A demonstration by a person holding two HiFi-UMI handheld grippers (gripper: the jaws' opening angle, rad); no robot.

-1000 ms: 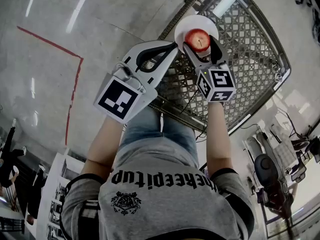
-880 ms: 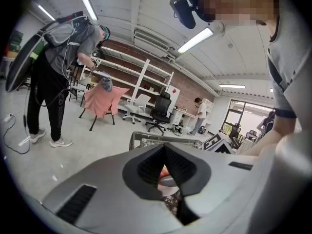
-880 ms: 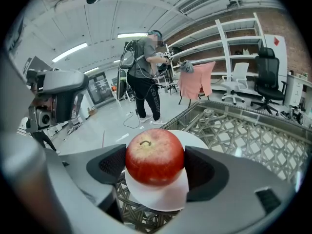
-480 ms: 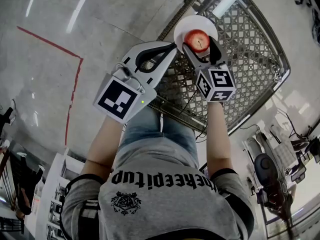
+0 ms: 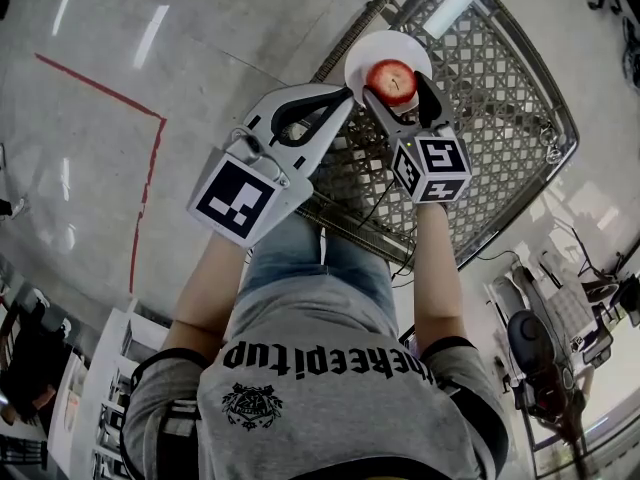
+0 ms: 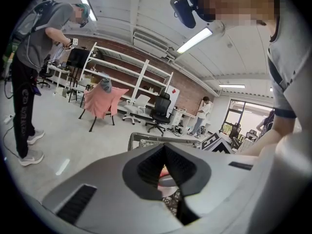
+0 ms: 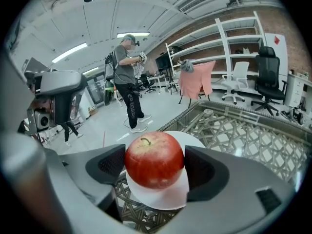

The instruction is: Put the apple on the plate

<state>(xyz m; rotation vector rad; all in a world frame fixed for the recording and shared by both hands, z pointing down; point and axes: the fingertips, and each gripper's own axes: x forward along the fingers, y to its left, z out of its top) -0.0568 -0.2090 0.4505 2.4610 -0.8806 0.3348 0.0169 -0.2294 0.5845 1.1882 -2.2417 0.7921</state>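
Apple [image 5: 392,80]: red, stem up, held between the two jaws of the right gripper [image 5: 398,93]; in the right gripper view the apple [image 7: 155,160] fills the gap and both pads press its sides.
Right gripper [image 7: 155,168]: closed on the apple, jaws held about an apple's width apart; its marker cube [image 5: 432,168] sits at 6 o'clock of the fruit in the head view.
Plate [image 5: 365,53]: white and round, lying on the tabletop directly under the apple, its rim showing at 9, 12 and 3 o'clock around the fruit. In the right gripper view the plate [image 7: 161,199] spreads below and behind the apple; whether the apple's underside touches it cannot be told.
Left gripper [image 5: 346,94]: jaws brought together with nothing between them, tips close to the plate's 8 o'clock edge. In the left gripper view its tips [image 6: 164,150] meet, and a sliver of plate and red shows through the opening below them.
Left marker cube [image 5: 238,198]: at 7 o'clock of the plate, well apart from it.
Tabletop [image 5: 500,118]: open lattice weave with a rounded frame; the plate sits near its 10 o'clock edge.
Floor [image 5: 80,168]: pale and glossy, with a red line [image 5: 150,148] at 9 o'clock of the grippers.
Background: a standing person [image 7: 127,77], white shelves [image 7: 234,43], a black office chair [image 7: 270,77].
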